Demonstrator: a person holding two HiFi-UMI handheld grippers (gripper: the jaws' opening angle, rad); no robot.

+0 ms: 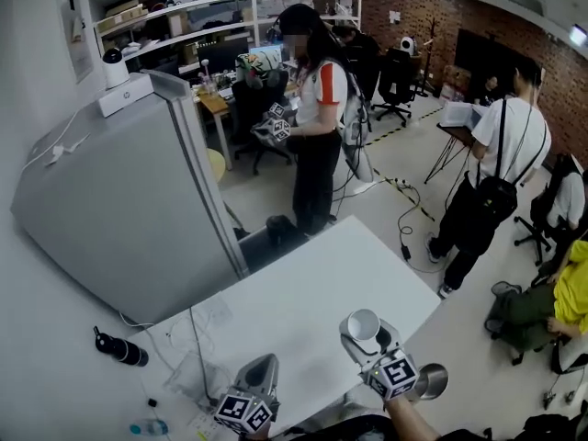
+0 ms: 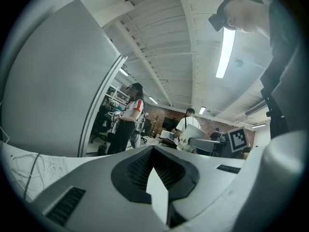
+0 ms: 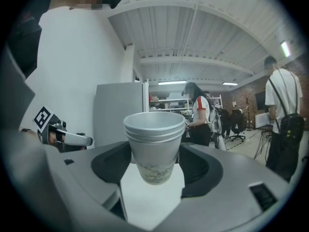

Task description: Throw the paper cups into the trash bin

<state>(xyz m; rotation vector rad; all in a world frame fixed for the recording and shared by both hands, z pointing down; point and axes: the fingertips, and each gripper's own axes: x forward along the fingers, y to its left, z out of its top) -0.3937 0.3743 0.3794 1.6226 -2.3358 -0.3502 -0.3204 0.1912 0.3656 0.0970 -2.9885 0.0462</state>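
Right gripper [image 3: 153, 175] fingers [image 3: 110, 164] hold stacked paper cups [image 3: 154, 139] upright between them.

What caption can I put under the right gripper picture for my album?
The right gripper holds a stack of white paper cups upright, while people stand behind.
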